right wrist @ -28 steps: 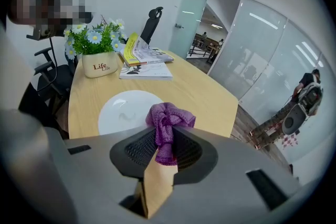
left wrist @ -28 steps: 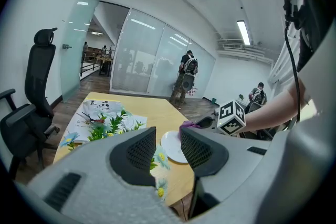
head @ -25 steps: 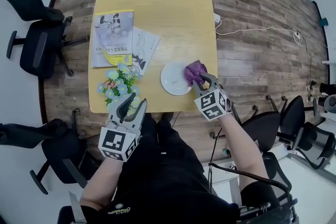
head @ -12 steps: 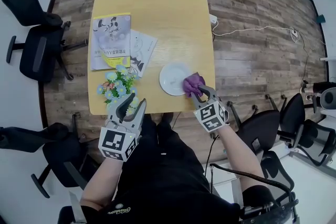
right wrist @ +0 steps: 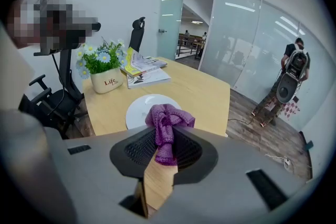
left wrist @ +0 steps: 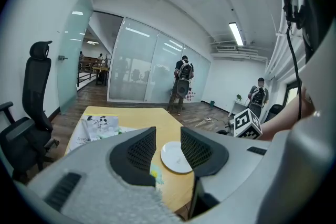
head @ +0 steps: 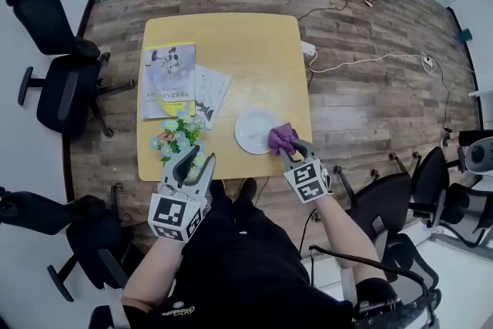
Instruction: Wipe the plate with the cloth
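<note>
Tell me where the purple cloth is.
Head view, right side: the purple cloth is pinched in the right gripper, at the right edge of the white plate.

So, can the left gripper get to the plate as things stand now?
Probably yes. The left gripper is open and empty, and its own view shows the plate straight ahead past the jaws. Only the flowers stand near that path, a little to the left.

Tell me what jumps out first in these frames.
The purple cloth stands out first. It is bunched in the right gripper's shut jaws, at the right rim of the white plate near the table's front edge. Next is the left gripper, jaws apart and empty, held by the flowers at the front left corner.
</note>
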